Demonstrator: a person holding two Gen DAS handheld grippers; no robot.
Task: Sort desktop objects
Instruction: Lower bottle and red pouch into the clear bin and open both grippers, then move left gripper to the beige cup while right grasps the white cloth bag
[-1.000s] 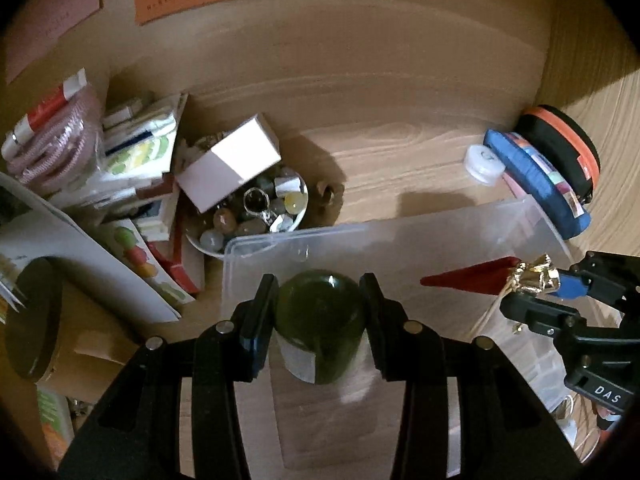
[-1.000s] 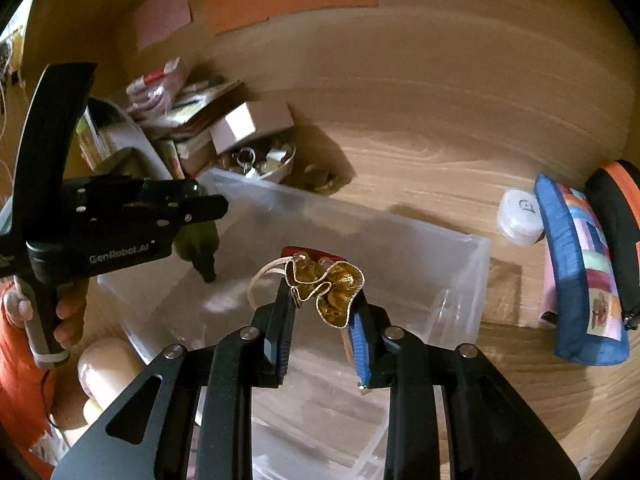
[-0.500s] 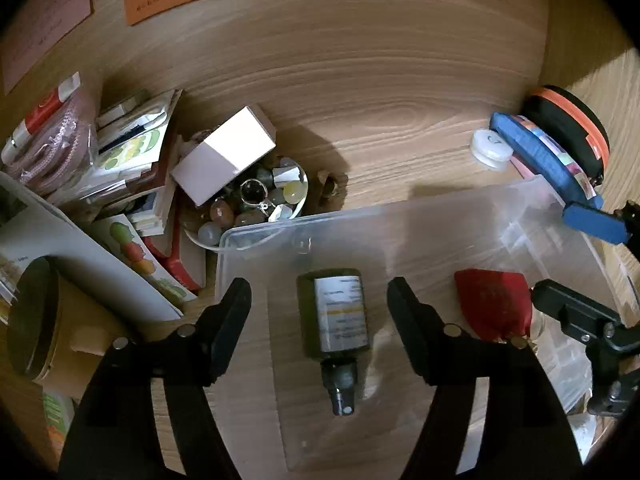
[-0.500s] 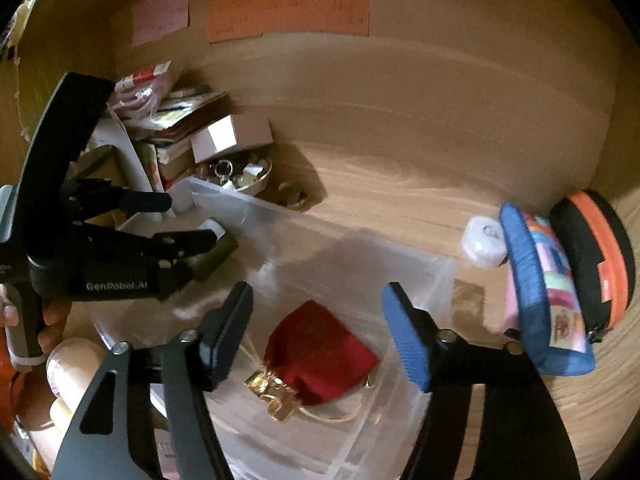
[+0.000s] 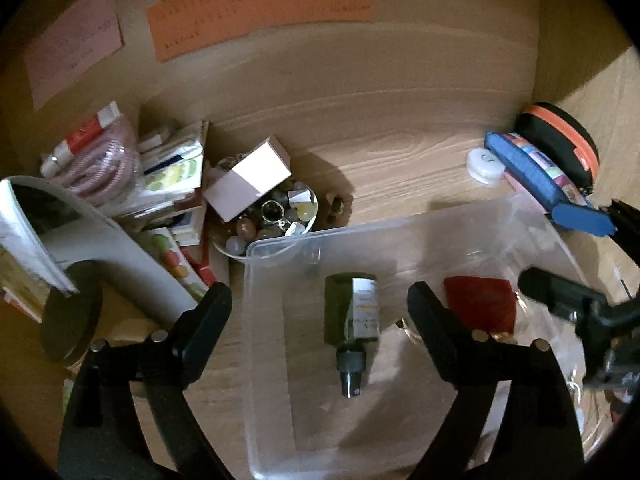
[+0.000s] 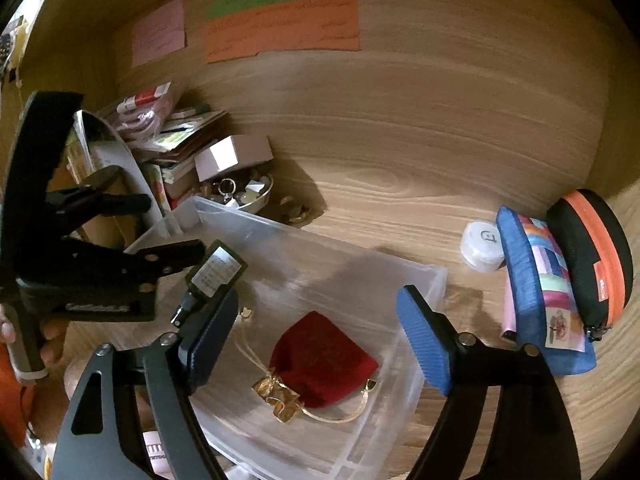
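Note:
A clear plastic bin [image 5: 400, 228] [image 6: 432, 280] sits on the wooden desk. A dark green spray bottle [image 5: 352, 316] [image 6: 214, 274] lies flat inside it on the left. A red drawstring pouch [image 5: 480, 308] [image 6: 320, 360] with gold cord lies inside it on the right. My left gripper [image 5: 320, 304] is open and empty above the bottle. My right gripper [image 6: 316, 320] is open and empty above the pouch. Each gripper shows in the other's view, the left gripper [image 6: 132, 232] at the left and the right gripper [image 5: 580, 264] at the right.
A bowl of beads and trinkets [image 5: 276, 216] [image 6: 244, 194] with a white box [image 5: 248, 178] [image 6: 232, 154] stands behind the bin. Packets and books [image 5: 160, 184] pile at the left. A white round case [image 6: 482, 246], a patchwork pouch [image 6: 540, 288] and a black-orange case [image 6: 592, 256] lie at the right.
Both grippers opened and let go: the bottle and the pouch dropped into the bin. Both grippers have since lifted back from the bin.

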